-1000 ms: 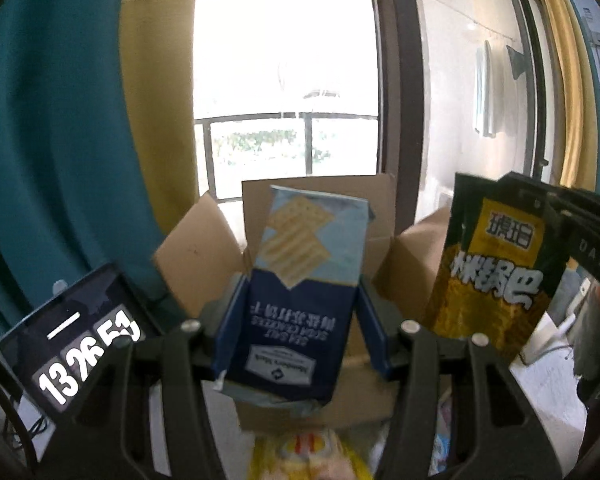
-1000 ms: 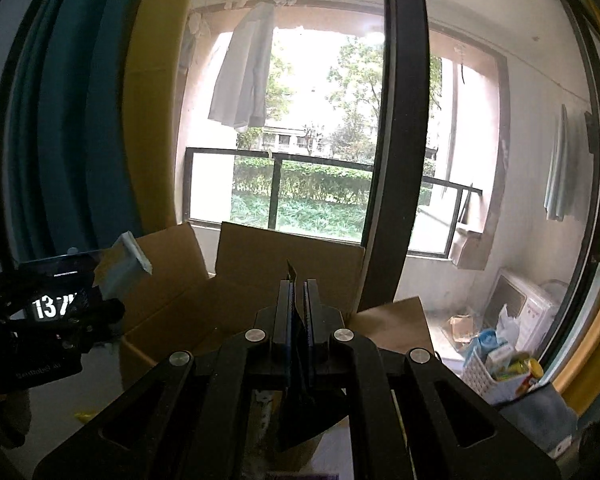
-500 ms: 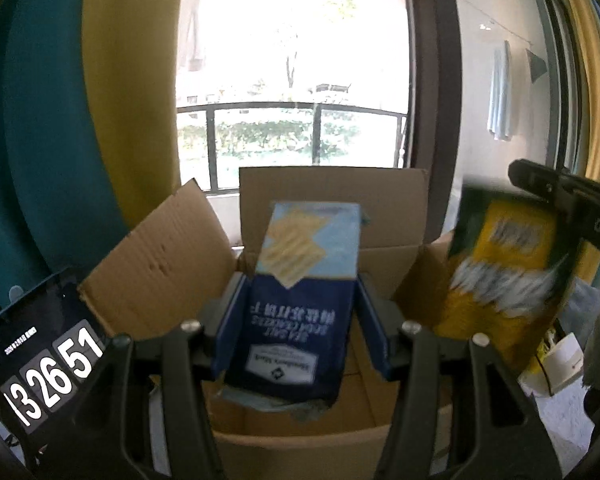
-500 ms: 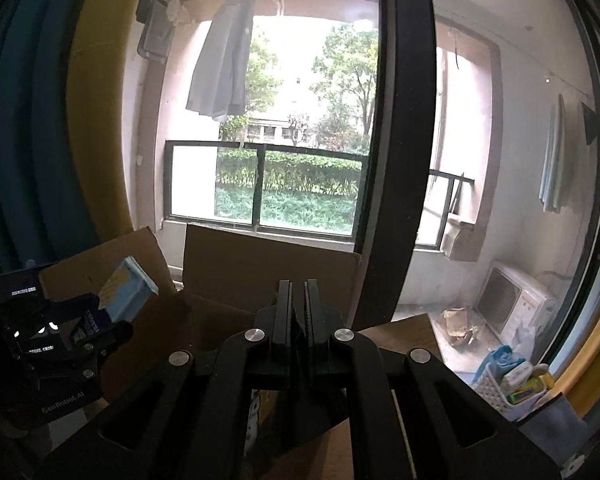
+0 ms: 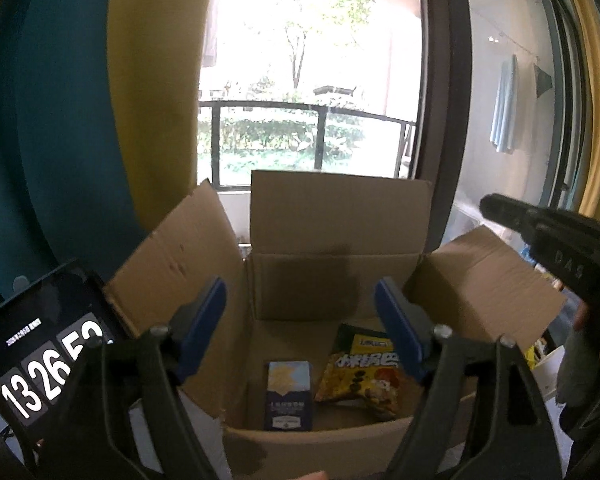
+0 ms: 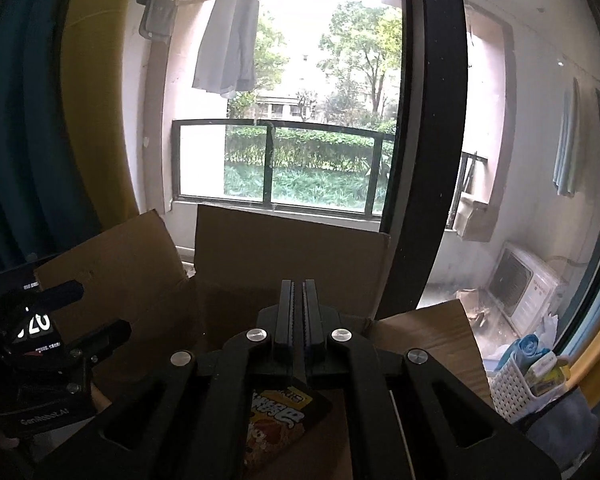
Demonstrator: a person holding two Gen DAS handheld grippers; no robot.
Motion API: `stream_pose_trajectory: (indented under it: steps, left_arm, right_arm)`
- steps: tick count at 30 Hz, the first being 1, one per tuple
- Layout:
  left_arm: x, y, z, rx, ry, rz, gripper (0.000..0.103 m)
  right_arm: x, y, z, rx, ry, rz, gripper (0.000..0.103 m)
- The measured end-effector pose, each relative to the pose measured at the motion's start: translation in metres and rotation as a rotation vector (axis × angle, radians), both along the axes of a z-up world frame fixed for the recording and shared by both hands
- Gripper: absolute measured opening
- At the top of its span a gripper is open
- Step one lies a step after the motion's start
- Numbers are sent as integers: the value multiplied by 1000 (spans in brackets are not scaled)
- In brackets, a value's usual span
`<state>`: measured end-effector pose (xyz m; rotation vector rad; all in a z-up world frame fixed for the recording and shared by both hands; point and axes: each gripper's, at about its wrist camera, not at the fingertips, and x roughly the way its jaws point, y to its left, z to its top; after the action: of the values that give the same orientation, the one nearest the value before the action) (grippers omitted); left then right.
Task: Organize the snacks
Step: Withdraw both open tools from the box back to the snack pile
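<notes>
A big cardboard box (image 5: 336, 216) stands open before the window, its flaps spread to the back and both sides, with a balcony railing and green bushes behind the glass. To the box's left leans a dark tablet (image 5: 40, 356) showing white clock digits. Above the box hangs the left gripper (image 5: 300, 320); its blue-padded jaws are opening, with nothing between them but the view down into the carton. The right gripper (image 6: 298, 312) points over the box's right side with its black jaws pressed together and nothing between the pads. On the box floor lies a yellow snack bag (image 5: 364, 372), flat and slightly skewed, on the right. Just beside it, on the left, lies a blue cracker box (image 5: 289, 396), close to the near wall.
</notes>
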<state>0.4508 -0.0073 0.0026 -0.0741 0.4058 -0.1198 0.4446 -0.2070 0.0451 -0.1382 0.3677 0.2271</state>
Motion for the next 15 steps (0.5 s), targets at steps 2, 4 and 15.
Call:
stream_pose_trajectory:
  steps: [2, 4, 15]
  left_arm:
    - [-10, 1, 6, -6, -15, -1, 79]
    - [-21, 0, 12, -8, -30, -4, 79]
    - [-89, 2, 36, -23, -97, -16, 89]
  right_arm:
    - [-5, 1, 2, 2, -2, 4, 4]
    - [-14, 1, 5, 3, -5, 9, 4]
    - [-85, -2, 20, 11, -29, 33, 32]
